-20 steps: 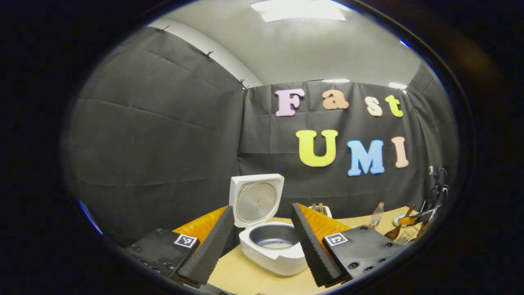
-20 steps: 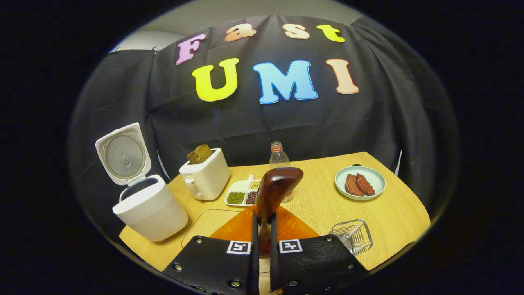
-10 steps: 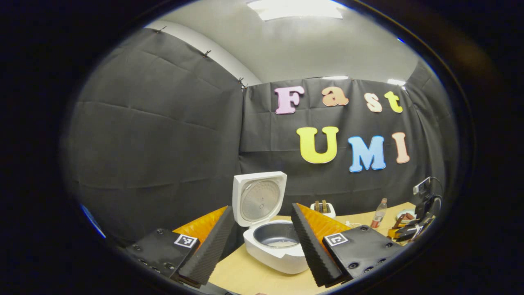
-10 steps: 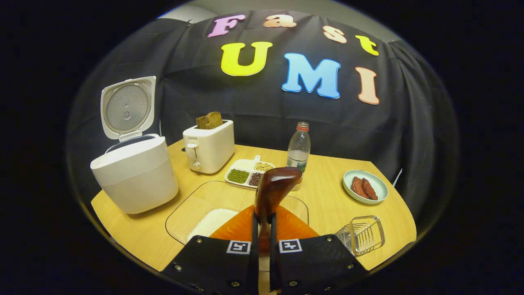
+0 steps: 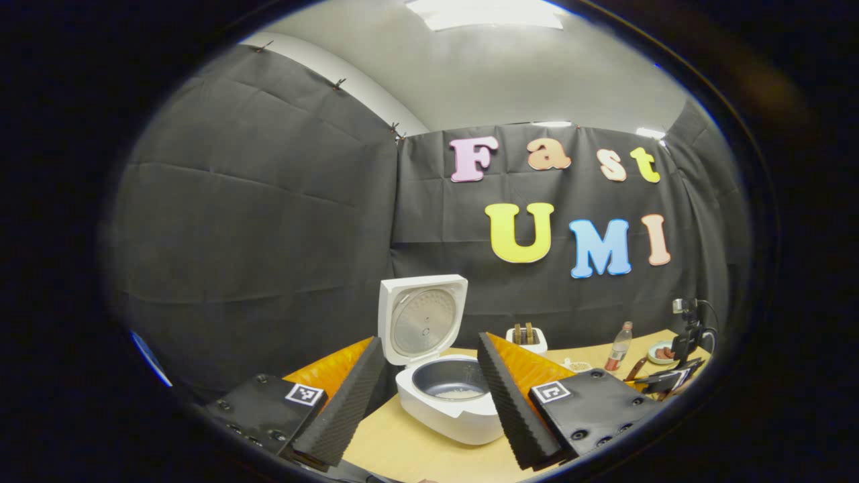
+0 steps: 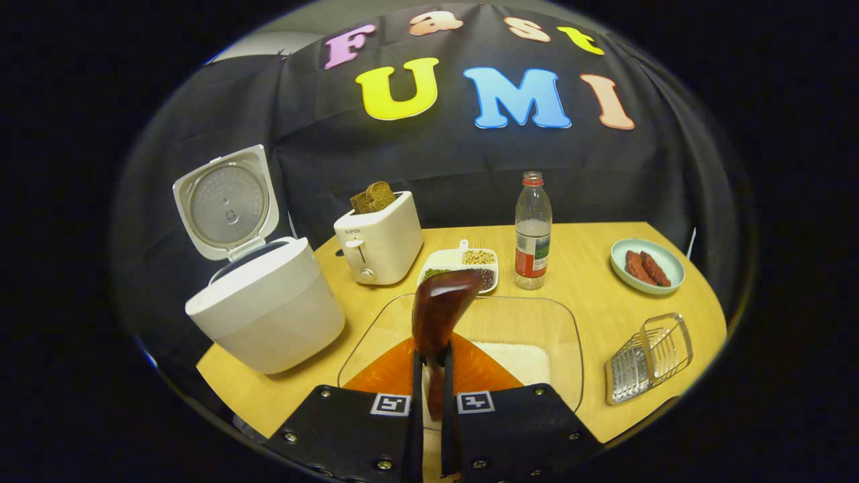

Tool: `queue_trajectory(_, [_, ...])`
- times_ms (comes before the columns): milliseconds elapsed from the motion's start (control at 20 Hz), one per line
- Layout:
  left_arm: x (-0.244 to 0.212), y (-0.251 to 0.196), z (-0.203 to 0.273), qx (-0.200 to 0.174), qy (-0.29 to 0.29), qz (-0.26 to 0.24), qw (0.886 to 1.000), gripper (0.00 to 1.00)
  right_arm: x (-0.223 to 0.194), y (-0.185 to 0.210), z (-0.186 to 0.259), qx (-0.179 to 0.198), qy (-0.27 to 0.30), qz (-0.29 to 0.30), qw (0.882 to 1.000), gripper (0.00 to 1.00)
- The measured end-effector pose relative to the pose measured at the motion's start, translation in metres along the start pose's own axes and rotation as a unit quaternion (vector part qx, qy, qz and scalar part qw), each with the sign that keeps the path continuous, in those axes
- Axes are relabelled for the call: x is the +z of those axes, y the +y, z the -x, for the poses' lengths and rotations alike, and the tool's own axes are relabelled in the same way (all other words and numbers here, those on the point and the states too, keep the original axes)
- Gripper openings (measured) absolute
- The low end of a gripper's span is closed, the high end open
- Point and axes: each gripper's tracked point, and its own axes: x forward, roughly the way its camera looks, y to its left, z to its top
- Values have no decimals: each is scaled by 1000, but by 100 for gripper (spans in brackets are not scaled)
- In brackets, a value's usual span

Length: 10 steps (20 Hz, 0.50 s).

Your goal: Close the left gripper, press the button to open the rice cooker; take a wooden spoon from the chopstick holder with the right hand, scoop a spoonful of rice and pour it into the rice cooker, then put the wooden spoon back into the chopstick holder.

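While the left gripper (image 5: 429,389) hangs with its fingers spread wide and nothing between them, the left gripper view looks past it at the rice cooker (image 5: 448,396), lid up and a thin layer of rice in the pot. Drifting forward, a finger could knock the raised lid shut.

Seen from the right gripper view, the right gripper (image 6: 429,376) is clamped on the wooden spoon (image 6: 439,312), bowl up, above the glass tray (image 6: 537,315) of rice. Such a narrow pinch on the handle may let the spoon twist when it digs in, scattering grains onto the table (image 6: 590,282). The chopstick holder (image 6: 649,357) lies tipped on its side, so returning the spoon could be awkward.
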Motion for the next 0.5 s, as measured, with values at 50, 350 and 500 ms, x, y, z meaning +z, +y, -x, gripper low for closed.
queue_trajectory(50, [1, -1, 2, 2, 0, 4, 1000, 96, 1, 3, 0, 8, 3, -25, 1000, 11])
queue_trajectory(350, [7, -1, 5, 5, 1, 3, 1000, 97, 3, -15, 0, 24, 18, -166, 986, 11])
queue_trajectory(500, [7, -2, 5, 10, 5, -3, 1000, 99, 11, -31, 5, 23, 11, -237, 971, 11])
